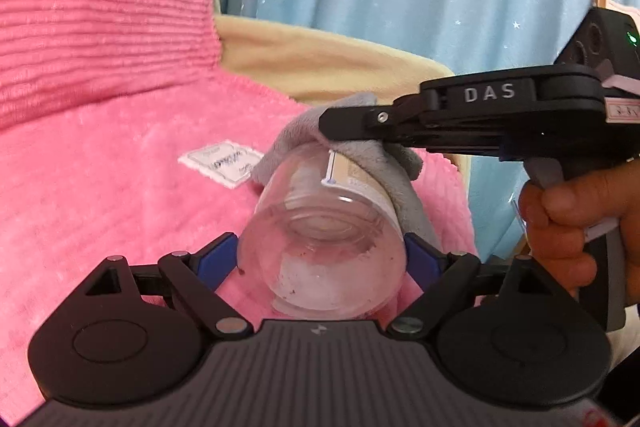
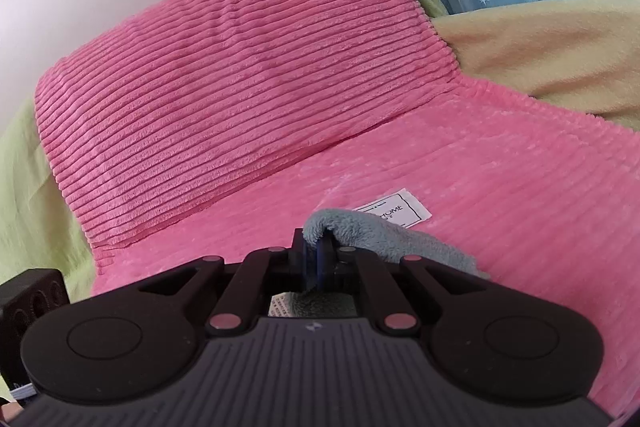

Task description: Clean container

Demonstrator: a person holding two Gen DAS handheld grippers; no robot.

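Left gripper (image 1: 322, 259): jaws spread wide around the base of the clear container (image 1: 320, 231), blue pads on both sides, holding it on its side over the pink blanket (image 1: 100, 187). Right gripper (image 2: 316, 259): jaws nearly together, pinching the grey cloth (image 2: 380, 231), which drapes over the container's far end. Risks, my read: smooth wall could slip or rotate under wiping pressure; thin pinch may drop the cloth. Residue at the base looks untouched.
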